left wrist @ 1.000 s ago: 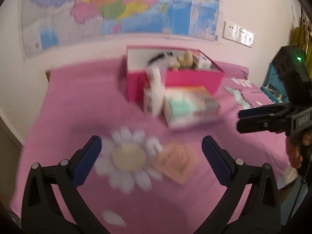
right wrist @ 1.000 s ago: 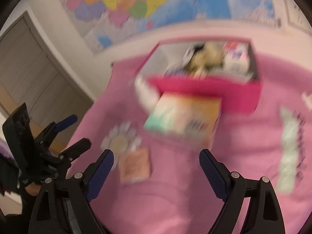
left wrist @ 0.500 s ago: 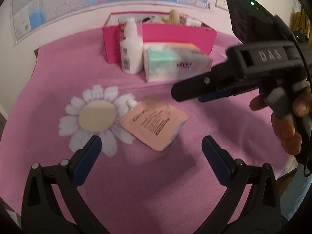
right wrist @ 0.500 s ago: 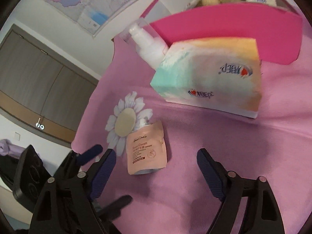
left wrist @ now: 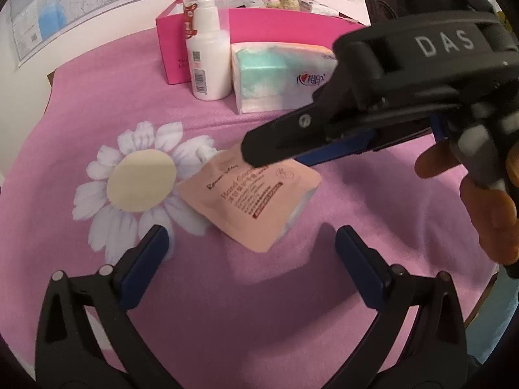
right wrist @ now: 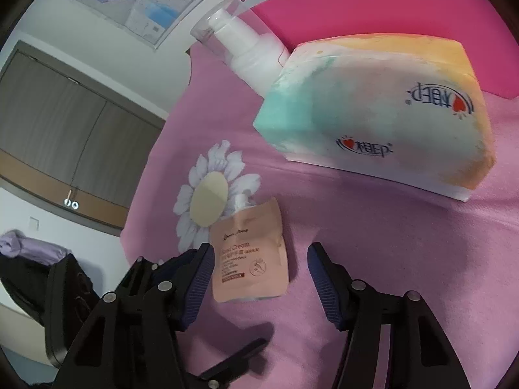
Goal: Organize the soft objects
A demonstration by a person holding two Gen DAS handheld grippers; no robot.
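A peach hand-cream pouch (left wrist: 249, 194) lies flat on the pink cloth, its spout end overlapping a white daisy-shaped pad (left wrist: 139, 181). My left gripper (left wrist: 253, 243) is open, and the pouch's near corner sits just ahead of its gap. My right gripper (left wrist: 269, 159) reaches in from the right, low over the pouch's far edge. In the right wrist view the pouch (right wrist: 249, 259) lies between my right gripper's (right wrist: 261, 256) blue pads. Its jaws are closing; the left pad is at the pouch's edge and the right pad stands apart from it.
Behind the pouch stand a pastel tissue pack (left wrist: 279, 77), a white pump bottle (left wrist: 209, 58) and an open pink box (left wrist: 259, 26) with a plush toy and small packs inside. The cloth's edge drops off at the right. A hand (left wrist: 486, 201) holds the right gripper.
Both grippers have come down and closer to the pouch. The right gripper swung in over it and its jaws have narrowed around it. The pouch has not moved.
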